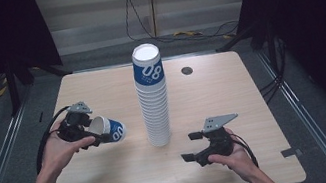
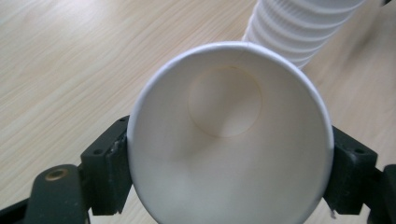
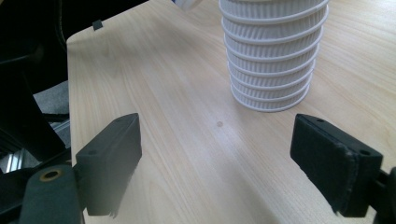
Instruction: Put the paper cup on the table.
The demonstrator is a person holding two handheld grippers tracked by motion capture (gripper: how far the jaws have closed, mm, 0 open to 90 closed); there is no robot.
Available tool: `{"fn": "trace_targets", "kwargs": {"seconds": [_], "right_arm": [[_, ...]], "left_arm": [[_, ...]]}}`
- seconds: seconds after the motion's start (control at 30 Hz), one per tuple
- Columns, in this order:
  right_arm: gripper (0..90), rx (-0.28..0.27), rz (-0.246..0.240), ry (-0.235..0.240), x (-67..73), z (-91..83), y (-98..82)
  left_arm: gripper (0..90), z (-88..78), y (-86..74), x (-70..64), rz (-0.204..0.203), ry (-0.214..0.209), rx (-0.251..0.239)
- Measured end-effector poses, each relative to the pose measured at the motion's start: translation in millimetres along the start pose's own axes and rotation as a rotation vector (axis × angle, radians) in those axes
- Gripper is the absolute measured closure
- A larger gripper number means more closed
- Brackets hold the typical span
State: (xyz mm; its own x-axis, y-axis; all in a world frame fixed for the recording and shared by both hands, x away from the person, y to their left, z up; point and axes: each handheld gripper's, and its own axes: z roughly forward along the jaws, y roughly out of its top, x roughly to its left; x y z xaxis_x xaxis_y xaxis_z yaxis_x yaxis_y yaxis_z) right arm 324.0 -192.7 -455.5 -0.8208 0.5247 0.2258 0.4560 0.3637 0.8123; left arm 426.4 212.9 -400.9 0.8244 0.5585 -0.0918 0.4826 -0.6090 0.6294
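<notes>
One paper cup [image 2: 229, 140] clamped in left gripper [image 1: 87, 130] beside cup stack [image 1: 153, 98]

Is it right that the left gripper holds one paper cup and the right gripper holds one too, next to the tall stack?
Not quite. The left gripper does hold a paper cup, but the right gripper holds nothing: the right gripper view shows its jaws wide apart with just bare table between them. The tall stack stands beside it.

Cup stack [image 1: 153, 98] blocks table [image 1: 222, 91] centre between the claws; bare wood left, right and in front gives passage.
</notes>
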Motion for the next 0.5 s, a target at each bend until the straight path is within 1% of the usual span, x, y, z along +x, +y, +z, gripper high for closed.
{"fn": "trace_targets", "kwargs": {"seconds": [0.03, 0.1, 0.17, 0.23, 0.33, 0.4, 0.43, 0.47, 0.5], "right_arm": [[16.8, 0.000, -0.003, 0.000, 0.1, 0.3, 0.1], [16.8, 0.005, -0.003, 0.000, 1.1, 1.0, 0.2], [16.8, 0.007, -0.006, 0.000, 1.7, 1.7, 0.3], [16.9, 0.011, -0.006, -0.001, 1.6, 2.4, 0.7], [16.9, 0.013, -0.004, -0.001, 2.1, 3.3, 0.7], [16.9, 0.014, -0.005, -0.003, 2.3, 3.2, -0.1], [16.9, 0.016, -0.007, -0.004, 2.1, 2.9, -0.6], [16.9, 0.016, -0.004, -0.006, 2.1, 2.3, -0.9], [16.8, 0.016, -0.002, -0.008, 1.7, 1.7, -1.1]], "left_arm": [[19.1, 0.8, 0.6, 1.5, 0.003, 0.001, 0.011], [19.1, 2.2, 2.0, 3.6, -0.004, 0.004, 0.027], [19.2, 3.7, 4.0, 6.5, -0.008, 0.034, 0.044], [19.2, 6.6, 6.5, 10.3, 0.001, 0.042, 0.079], [19.1, 8.3, 10.0, 17.1, -0.003, 0.059, 0.103], [19.1, 10.2, 12.0, 22.7, -0.010, 0.055, 0.128], [19.1, 11.9, 12.9, 24.8, -0.009, 0.063, 0.148], [18.9, 14.4, 13.3, 26.5, -0.015, 0.060, 0.169], [18.8, 16.8, 13.7, 27.9, -0.010, 0.055, 0.188]]}}
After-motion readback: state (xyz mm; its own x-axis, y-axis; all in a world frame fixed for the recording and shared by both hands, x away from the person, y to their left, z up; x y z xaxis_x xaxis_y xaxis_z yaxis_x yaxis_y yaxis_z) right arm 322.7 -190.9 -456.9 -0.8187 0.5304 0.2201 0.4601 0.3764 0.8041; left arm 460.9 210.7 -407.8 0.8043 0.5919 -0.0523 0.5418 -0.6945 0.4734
